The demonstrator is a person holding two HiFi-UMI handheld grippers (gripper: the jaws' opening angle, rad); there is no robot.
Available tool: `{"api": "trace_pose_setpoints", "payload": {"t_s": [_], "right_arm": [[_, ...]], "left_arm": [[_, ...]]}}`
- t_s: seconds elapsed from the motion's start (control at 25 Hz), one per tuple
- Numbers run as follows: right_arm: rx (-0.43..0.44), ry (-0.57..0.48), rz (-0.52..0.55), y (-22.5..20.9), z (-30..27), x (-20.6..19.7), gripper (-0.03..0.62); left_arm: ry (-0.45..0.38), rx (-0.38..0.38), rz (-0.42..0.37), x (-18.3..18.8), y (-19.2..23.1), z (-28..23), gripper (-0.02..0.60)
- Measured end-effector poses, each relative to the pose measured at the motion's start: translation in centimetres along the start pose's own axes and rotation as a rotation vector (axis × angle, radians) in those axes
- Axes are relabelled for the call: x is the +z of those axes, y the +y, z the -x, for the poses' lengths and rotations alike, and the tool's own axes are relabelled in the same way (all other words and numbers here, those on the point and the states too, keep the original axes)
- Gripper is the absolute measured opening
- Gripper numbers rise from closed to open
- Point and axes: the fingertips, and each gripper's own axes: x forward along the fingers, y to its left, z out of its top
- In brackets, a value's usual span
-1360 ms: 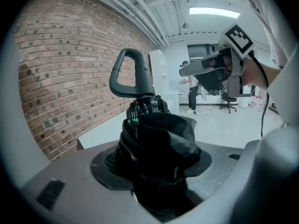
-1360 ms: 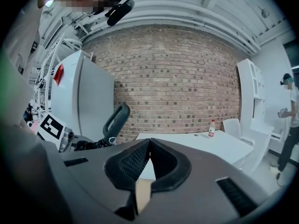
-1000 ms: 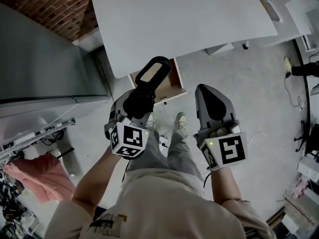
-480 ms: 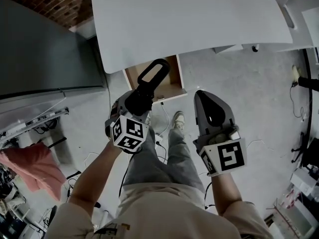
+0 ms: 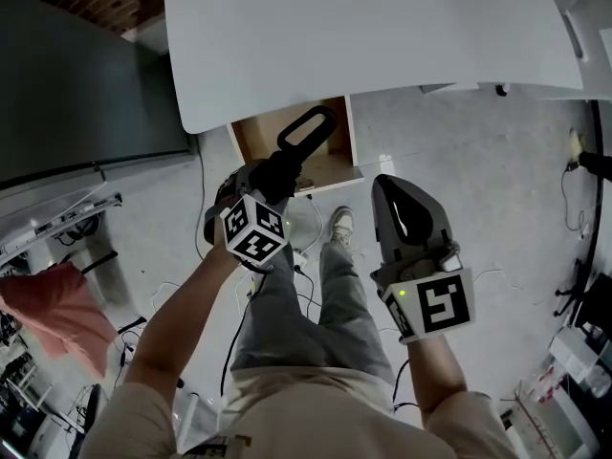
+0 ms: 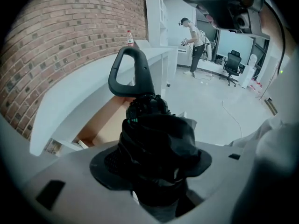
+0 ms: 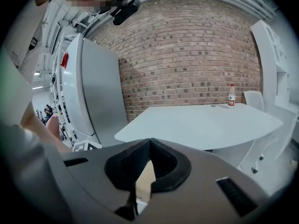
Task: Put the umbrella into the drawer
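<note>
A folded black umbrella (image 5: 275, 174) with a looped handle (image 5: 308, 130) is clamped in my left gripper (image 5: 260, 191), which is shut on its bunched canopy (image 6: 156, 139). The handle (image 6: 133, 71) points down at the open wooden drawer (image 5: 252, 142) under the white table (image 5: 363, 36) and overlaps the drawer's opening in the head view. In the left gripper view the drawer (image 6: 100, 125) shows just past the umbrella. My right gripper (image 5: 386, 193) hangs to the right over the floor, shut with nothing in it (image 7: 147, 146).
A tall grey cabinet (image 5: 76, 84) stands left of the drawer, with a pink cloth (image 5: 53, 318) lower left. Cables lie on the floor by the person's feet (image 5: 342, 226). A bottle (image 7: 231, 94) stands on the table's far end. A person (image 6: 194, 36) and an office chair (image 6: 231, 64) are far off.
Both grippers have sunk toward the floor. The left one has tipped steeper, and the umbrella's handle has come closer over the drawer's opening. The right gripper stays shut.
</note>
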Motion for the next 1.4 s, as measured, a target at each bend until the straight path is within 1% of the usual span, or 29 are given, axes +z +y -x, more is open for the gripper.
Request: {"api": "trace_pose_setpoints", "payload": {"t_s": [0.2, 0.36, 0.56, 0.8, 0.96, 1.12, 1.24, 1.4], "right_arm": [[0.011, 0.007, -0.02, -0.9, -1.3, -1.5, 0.008], [0.01, 0.02, -0.027, -1.9, -2.2, -2.7, 0.008], [0.014, 0.037, -0.04, -2.7, -3.3, -3.9, 0.008], [0.017, 0.04, -0.075, -3.3, -4.8, -4.7, 0.008], [0.024, 0.05, -0.069, -4.1, -6.1, -5.1, 0.008], [0.023, 0.063, -0.094, -4.8, -7.0, -5.4, 0.008], [0.035, 0.072, -0.078, -5.4, -7.5, -5.8, 0.008], [0.04, 0.079, -0.113, -5.8, -8.3, -6.1, 0.008]], "left_arm": [[0.038, -0.021, 0.028, -0.7, 0.3, -3.0, 0.276], [0.107, -0.036, -0.001, -1.7, 0.2, -5.4, 0.276], [0.163, -0.051, -0.011, -2.1, 0.3, -7.9, 0.276], [0.219, -0.06, 0.04, -2.3, 2.0, -10.7, 0.276], [0.231, -0.063, 0.057, -1.5, 3.2, -12.7, 0.278], [0.24, -0.078, 0.066, -0.4, 3.4, -14.4, 0.278], [0.239, -0.062, 0.07, 0.1, 3.7, -15.1, 0.278], [0.235, -0.044, 0.089, 0.8, 4.1, -16.1, 0.278]]}}
